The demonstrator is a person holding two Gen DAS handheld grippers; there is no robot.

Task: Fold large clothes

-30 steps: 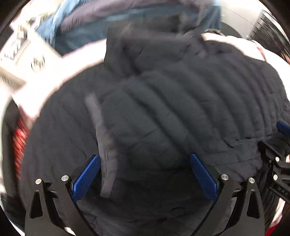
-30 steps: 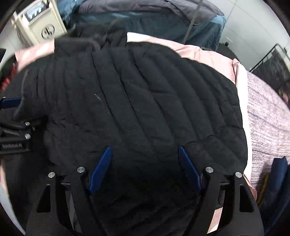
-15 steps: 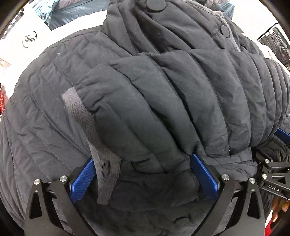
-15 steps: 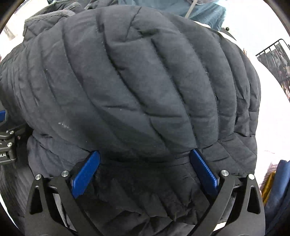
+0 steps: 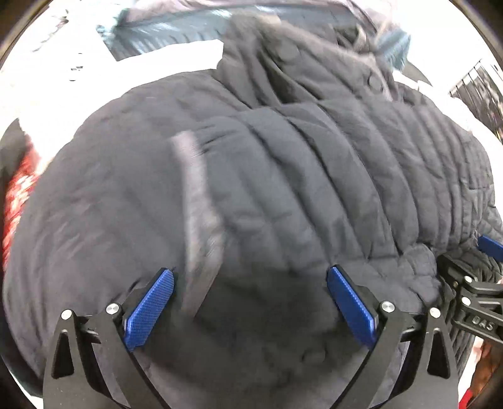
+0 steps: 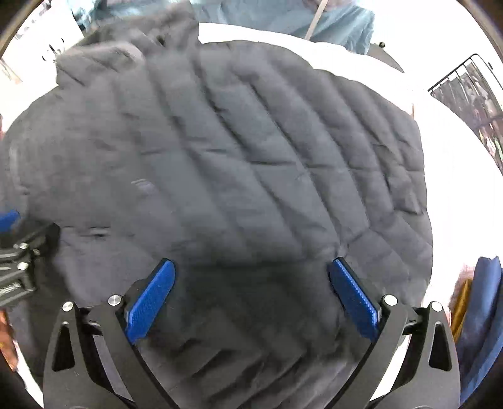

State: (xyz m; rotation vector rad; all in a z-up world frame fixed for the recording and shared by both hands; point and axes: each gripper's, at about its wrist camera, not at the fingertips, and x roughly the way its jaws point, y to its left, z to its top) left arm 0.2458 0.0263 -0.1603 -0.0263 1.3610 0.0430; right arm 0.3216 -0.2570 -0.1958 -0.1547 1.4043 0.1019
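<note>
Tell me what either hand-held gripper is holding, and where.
Nothing: both the left hand-held gripper and right hand-held gripper stand open above the black puffer jacket.

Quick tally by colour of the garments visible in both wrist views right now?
Black: 1, the quilted jacket under both sets of open jaws.
Teal-blue: 1, the garment beyond it.
Red patterned: 1, fabric at the left edge of the left wrist view.
Navy: 1, cloth at the right edge of the right wrist view.
Total: 4

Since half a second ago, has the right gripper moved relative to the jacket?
Yes. The right gripper has drawn back from the black puffer jacket; more white bed surface shows around it.
</note>
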